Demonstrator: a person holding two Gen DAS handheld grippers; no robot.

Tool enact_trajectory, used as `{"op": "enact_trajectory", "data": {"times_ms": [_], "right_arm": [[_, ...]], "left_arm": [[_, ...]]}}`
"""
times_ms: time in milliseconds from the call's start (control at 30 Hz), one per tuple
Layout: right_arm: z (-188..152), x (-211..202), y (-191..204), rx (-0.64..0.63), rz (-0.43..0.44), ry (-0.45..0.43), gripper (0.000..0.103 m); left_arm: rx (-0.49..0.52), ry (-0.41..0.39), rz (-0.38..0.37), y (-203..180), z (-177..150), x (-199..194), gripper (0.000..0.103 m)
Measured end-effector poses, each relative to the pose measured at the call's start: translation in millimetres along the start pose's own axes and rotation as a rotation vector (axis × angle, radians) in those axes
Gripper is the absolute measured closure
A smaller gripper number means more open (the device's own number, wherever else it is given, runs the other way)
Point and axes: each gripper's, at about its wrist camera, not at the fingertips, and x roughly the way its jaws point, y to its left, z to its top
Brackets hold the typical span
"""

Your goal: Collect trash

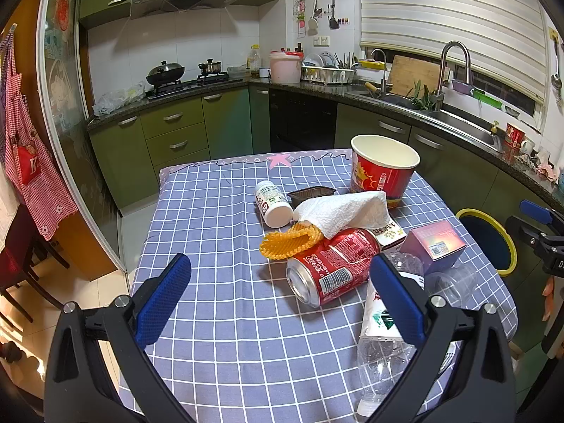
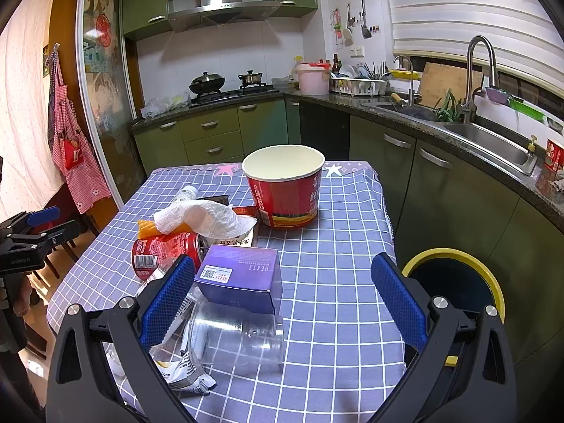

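Trash lies on a blue checked tablecloth (image 1: 218, 317). A red cola can (image 1: 331, 268) lies on its side, with an orange foam net (image 1: 289, 243) and a crumpled paper towel (image 1: 345, 215) behind it. A red paper bucket (image 2: 285, 190) stands upright at the back. A purple box (image 2: 239, 278), a clear plastic cup (image 2: 236, 335) and a clear bottle (image 1: 380, 345) lie nearer. A white pill bottle (image 1: 273, 204) lies on its side. My left gripper (image 1: 282, 296) is open above the table, before the can. My right gripper (image 2: 282, 296) is open, over the box and cup.
A yellow-rimmed bin (image 2: 454, 282) stands on the floor off the table's right edge. A dark plastic tray (image 1: 312, 194) and a carton (image 1: 391, 238) sit among the trash. A torn wrapper (image 2: 187, 373) lies at the front. Green kitchen cabinets and a sink (image 2: 493, 141) surround the table.
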Motion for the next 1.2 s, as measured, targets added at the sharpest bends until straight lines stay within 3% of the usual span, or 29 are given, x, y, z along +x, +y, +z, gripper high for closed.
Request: {"op": "enact_trajectory", "data": {"times_ms": [400,600,800,900,1033,1200], "right_arm": [[0.3,3.4,-1.9,0.004,0.005,0.017,0.004],[16.0,16.9,-9.0,-0.006,0.043,0.057,0.004],[58.1,48.7,-24.1,0.003,0.06,0.127,0.004],[90.7,73.3,-36.9,0.022,0.059,0.174,0.004],[130.8,115.7,-50.7,0.034,0.058,0.259,0.004],[162.4,184.2,-61.9,0.026,0.027,0.409,0.007]], "left_arm": [[0.014,0.011,0.009,-3.4,1.6,8.8,0.006],[0.022,0.0,0.011,8.6,33.4,33.9,0.006],[-0.064,0.06,-0.017,44.9,76.9,100.5,0.006],[-0.071,0.091,0.043,58.9,88.7,140.3,0.006],[-0.081,0.134,0.112,75.5,89.8,184.8,0.006],[-0.106,0.179,0.105,89.6,73.6,214.2,0.006]]}}
